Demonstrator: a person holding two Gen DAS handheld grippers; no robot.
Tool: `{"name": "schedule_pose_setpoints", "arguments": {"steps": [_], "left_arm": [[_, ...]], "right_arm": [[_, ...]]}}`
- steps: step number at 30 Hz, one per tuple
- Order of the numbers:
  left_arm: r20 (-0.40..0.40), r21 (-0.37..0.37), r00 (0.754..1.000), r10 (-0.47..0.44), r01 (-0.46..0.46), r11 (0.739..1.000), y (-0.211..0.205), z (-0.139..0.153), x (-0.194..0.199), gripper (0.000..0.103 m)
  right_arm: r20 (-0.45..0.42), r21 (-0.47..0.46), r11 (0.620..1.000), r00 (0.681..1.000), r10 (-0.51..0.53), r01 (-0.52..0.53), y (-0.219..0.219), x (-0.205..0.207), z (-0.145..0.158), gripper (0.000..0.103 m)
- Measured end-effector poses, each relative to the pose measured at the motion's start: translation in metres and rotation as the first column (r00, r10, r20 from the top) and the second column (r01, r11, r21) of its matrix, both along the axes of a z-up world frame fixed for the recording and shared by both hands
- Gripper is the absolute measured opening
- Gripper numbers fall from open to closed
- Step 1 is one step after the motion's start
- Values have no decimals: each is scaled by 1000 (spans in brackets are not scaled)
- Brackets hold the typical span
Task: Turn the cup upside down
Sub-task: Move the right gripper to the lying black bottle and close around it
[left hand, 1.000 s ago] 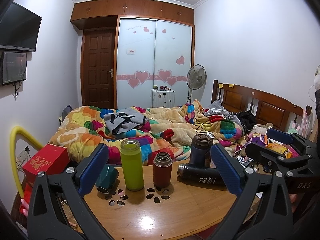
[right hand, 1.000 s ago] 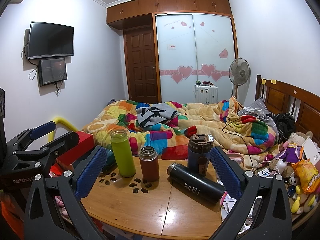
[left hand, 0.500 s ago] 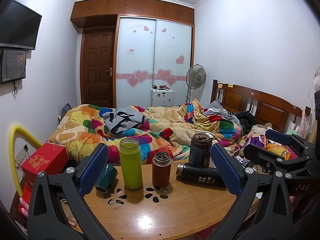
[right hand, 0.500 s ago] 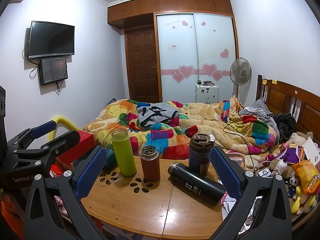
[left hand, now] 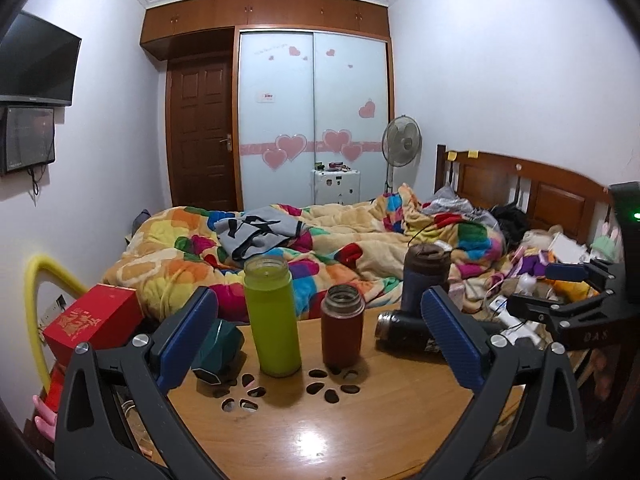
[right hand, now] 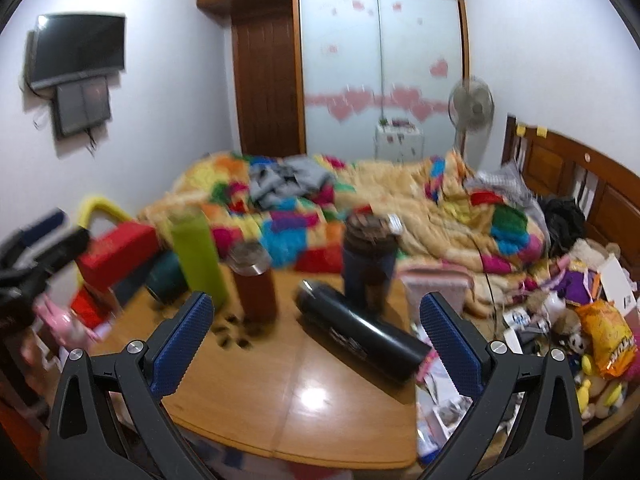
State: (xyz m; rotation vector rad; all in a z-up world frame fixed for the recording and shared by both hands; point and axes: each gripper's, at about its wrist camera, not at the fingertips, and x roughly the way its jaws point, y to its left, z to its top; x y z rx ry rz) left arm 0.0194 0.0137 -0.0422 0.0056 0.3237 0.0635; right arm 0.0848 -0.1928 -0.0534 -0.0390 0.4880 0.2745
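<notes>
standing by the wooden table point(left hand: 360, 432), i see both tools held above its near edge with nothing in them. the left gripper point(left hand: 320, 340) has its blue pads spread wide at the lower middle of its frame, gripping nothing. the right gripper point(right hand: 316, 340) is spread wide too, empty, low in its own frame, which is blurred.

at the centre of the left view the green bottle point(left hand: 273, 316) stands upright with its mouth open to the top. just right of it stands the red-brown cup point(left hand: 343, 326), upright, mouth up as well, with a steel rim. which of the cups on the table is the task's own i cannot tell. further right, a dark blue tumbler point(left hand: 425, 280) with a brown lid stands upright near the table's far edge, and a black flask point(right hand: 360, 338) lies on its side in front of it, running toward the lower right in the right view. a teal cup point(left hand: 218, 350) lies tipped over at centre left, half hidden behind the left pad.

flower-shaped cut-outs mark the tabletop under the green and red-brown ones. a red box point(left hand: 94, 316) sits at left off the table edge. behind, across the middle of both frames, a colourful quilt point(left hand: 320, 240) covers the bed.
</notes>
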Motion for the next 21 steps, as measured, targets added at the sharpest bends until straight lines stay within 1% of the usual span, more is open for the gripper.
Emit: {"name": "schedule_pose_setpoints", "arguments": {"steps": [2,5,10,15,18,21], "left_arm": [[6,7,1000,-1,0,1000,0,-11,3,103],[8,-3,1000,-11,11,1000,1,-26,8,103],[-42,-38,999,-13,11,999,6,-52,24,103],[-91,-27,996,7,-9,1000,10,-81,35,103],[-117,-15,993,6,-7,1000,9,-92,39,103],[-142,-5,990,-4,3,1000,9,-103,42,103]], "right_arm": [[-60,-19,1000,998,-4,3,-9,17,-16,103],[-150,-46,999,989,5,-12,-21,42,-42,103],[-265,-129,990,964,12,-48,-31,81,-78,103],[-368,-182,977,929,36,-110,-35,122,-106,102],[-440,-205,968,897,40,-144,-36,143,-122,99],[-481,-223,958,875,54,-181,-34,157,-134,96]]}}
